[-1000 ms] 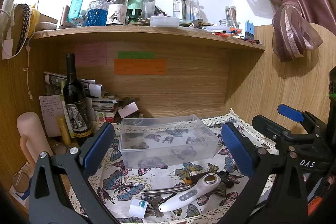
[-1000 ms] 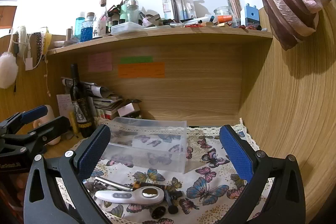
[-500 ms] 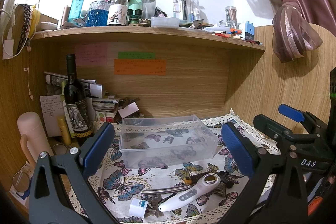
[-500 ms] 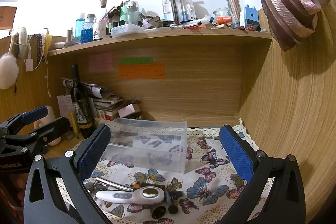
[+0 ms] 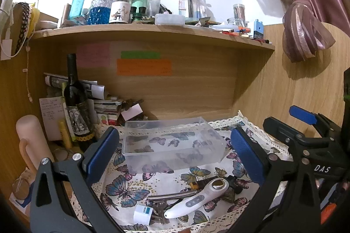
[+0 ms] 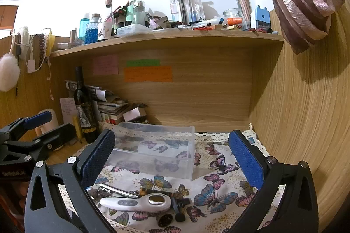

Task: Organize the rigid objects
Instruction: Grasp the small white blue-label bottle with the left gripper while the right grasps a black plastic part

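Your left gripper (image 5: 172,156) hangs with its jaws spread wide and nothing between them; your right gripper (image 6: 172,158) is the same, wide apart and empty. Neither touches anything.

From the left gripper, look just below and slightly right of centre: the white handheld device (image 5: 198,198) lies flat on the butterfly cloth (image 5: 122,189) at the near edge of the bench. Its long axis runs on a diagonal in this view, narrow tip toward you and to the left, round metal-faced head away and to the right. In the right wrist view the same white handheld device (image 6: 135,203) lies almost crosswise, below and left of the jaw centre, head toward the right. It appears about equally close to both grippers, so I cannot name one as nearer; the right gripper's jaws, though, would need the larger turn to close across the body.

Touching or just beside the device are a metal clip with keys (image 5: 168,198), a small white block (image 5: 143,212) and a few dark small pieces (image 6: 172,215); expect crowding at the grasp.

Beyond the pile, farther from you, the clear plastic box (image 5: 172,143) sits empty on the cloth, its long side running left to right. In my judgement it is the place for these things, so the carry goes forward and up over its near wall.
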`<act>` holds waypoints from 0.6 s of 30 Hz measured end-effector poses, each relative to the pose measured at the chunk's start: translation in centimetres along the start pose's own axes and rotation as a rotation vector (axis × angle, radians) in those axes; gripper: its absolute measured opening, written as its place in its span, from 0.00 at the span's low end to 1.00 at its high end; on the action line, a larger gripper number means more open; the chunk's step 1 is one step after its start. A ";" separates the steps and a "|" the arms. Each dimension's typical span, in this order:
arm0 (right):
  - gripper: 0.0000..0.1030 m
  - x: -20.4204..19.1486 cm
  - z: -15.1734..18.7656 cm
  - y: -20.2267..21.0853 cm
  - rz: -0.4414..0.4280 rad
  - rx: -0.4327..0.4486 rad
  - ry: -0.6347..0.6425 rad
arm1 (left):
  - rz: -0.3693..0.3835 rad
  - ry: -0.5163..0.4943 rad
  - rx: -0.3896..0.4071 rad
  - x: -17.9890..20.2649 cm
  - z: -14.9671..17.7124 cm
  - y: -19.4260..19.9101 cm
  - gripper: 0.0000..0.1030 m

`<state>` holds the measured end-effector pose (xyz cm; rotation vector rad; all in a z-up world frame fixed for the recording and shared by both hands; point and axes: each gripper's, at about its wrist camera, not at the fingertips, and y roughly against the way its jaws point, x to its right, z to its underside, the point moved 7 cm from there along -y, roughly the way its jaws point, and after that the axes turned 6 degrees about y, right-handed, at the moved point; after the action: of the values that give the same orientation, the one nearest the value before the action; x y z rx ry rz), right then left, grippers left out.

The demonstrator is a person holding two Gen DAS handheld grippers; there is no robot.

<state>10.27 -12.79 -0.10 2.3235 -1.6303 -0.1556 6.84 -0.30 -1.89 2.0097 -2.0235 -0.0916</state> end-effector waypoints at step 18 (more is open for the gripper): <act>0.99 1.4 6.1 -3.7 0.004 -0.200 -0.041 | -0.113 0.059 -0.184 -6.2 5.3 -2.7 0.88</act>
<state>12.58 -14.07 -6.92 2.1797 -1.5607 -0.3504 8.03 4.96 -8.61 1.9858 -1.7947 -0.2313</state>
